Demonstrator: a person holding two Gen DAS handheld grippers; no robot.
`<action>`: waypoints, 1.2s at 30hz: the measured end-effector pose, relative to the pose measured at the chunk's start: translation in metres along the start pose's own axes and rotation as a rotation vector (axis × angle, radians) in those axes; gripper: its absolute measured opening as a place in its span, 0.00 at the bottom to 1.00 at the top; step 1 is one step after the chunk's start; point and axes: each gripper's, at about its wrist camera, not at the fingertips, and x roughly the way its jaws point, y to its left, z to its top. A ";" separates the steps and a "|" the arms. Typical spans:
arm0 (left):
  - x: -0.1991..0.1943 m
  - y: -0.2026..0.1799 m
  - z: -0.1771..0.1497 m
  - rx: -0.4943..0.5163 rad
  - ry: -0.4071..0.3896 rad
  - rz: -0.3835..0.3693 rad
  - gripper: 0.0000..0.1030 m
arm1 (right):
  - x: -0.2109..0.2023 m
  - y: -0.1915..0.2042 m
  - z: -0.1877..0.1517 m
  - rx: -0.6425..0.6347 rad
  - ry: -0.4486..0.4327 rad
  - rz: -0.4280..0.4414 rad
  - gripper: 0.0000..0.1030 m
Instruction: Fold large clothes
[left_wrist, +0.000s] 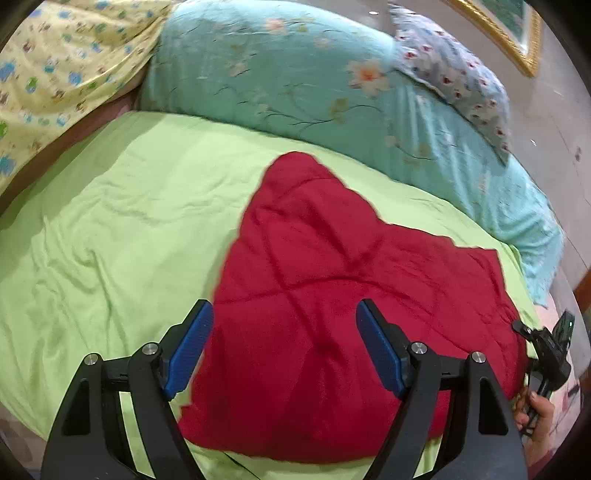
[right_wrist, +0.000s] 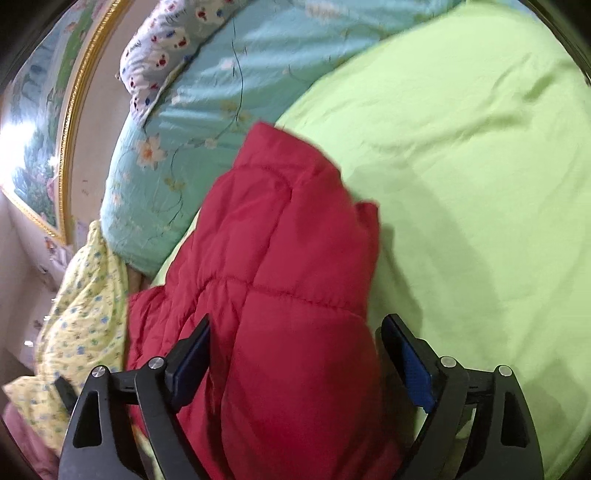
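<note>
Currently the red quilted jacket lies spread on the bed's green sheet, toward the bed's right side in my left wrist view, partly folded with stitched panels showing. My left gripper hangs just above its near portion, jaws wide apart, holding nothing; the blue pads are bare. At the far right of that view I see my right hand on the other tool's handle at the jacket's edge.

Assessment of handling: the jacket appears padded, soft and light for its bulk. I judge the shell smooth and likely slippery, and the filling springy, so folds may puff open again. A hold on a hem, a corner or a stitched seam line should bite better than the middle of a puffed panel.

Right wrist view: my right gripper is spread wide, with a raised bulk of the jacket sitting between its fingers. I see no clamping; the pads stand apart from the fabric on the right side, and contact on the left I cannot tell.

Containers: none in view. Bedding only: a turquoise floral quilt beyond the jacket, a yellow printed cloth at left, a small patterned pillow, and a gold-framed picture.
</note>
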 end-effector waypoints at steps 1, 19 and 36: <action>-0.002 -0.006 -0.001 0.012 0.002 -0.013 0.77 | -0.006 0.006 -0.002 -0.028 -0.029 -0.038 0.89; -0.008 -0.080 -0.035 0.228 0.074 -0.193 0.77 | -0.038 0.142 -0.062 -0.528 -0.082 -0.183 0.89; 0.055 -0.074 -0.028 0.255 0.159 -0.051 0.79 | 0.051 0.152 -0.069 -0.637 0.141 -0.283 0.89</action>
